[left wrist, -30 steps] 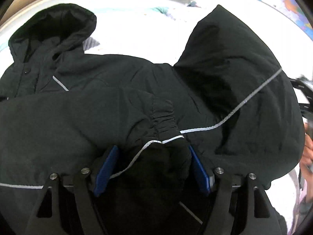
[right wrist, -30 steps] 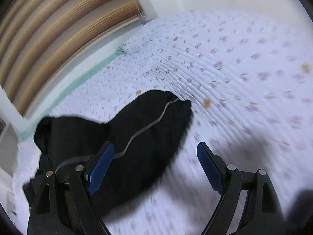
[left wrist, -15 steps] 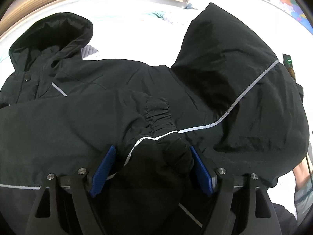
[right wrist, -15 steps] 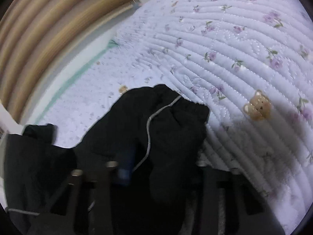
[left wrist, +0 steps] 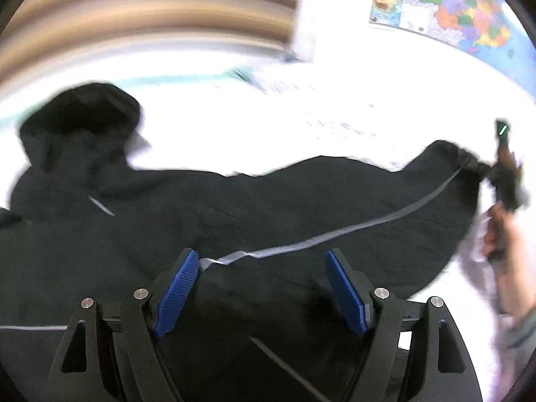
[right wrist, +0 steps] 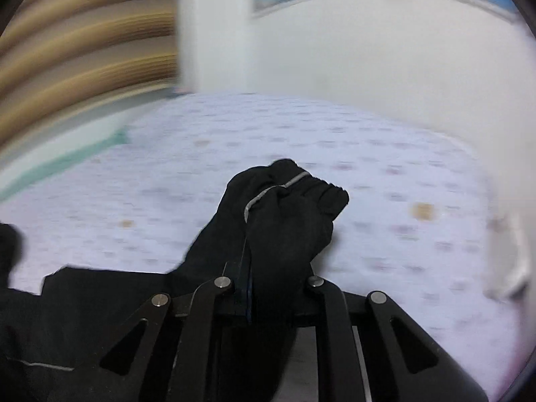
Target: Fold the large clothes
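Note:
A black hooded jacket (left wrist: 234,207) with thin grey piping lies on the bed, its hood (left wrist: 83,114) at the far left. My left gripper (left wrist: 263,288) is open above the jacket's body, holding nothing. My right gripper (right wrist: 268,268) is shut on the cuff of the jacket's right sleeve (right wrist: 288,207) and holds it lifted off the quilt. In the left wrist view that sleeve (left wrist: 445,181) stretches out to the right, where the right gripper (left wrist: 502,174) and the person's hand hold it.
The bed has a white quilt with small flower and bear prints (right wrist: 402,174). A wooden headboard (right wrist: 67,50) and a white wall stand behind it. A coloured map (left wrist: 452,3) hangs on the wall.
My right gripper closed on the sleeve cuff and lifted it, pulling the sleeve out to the right. My left gripper let go of the other cuff and pulled back, open.

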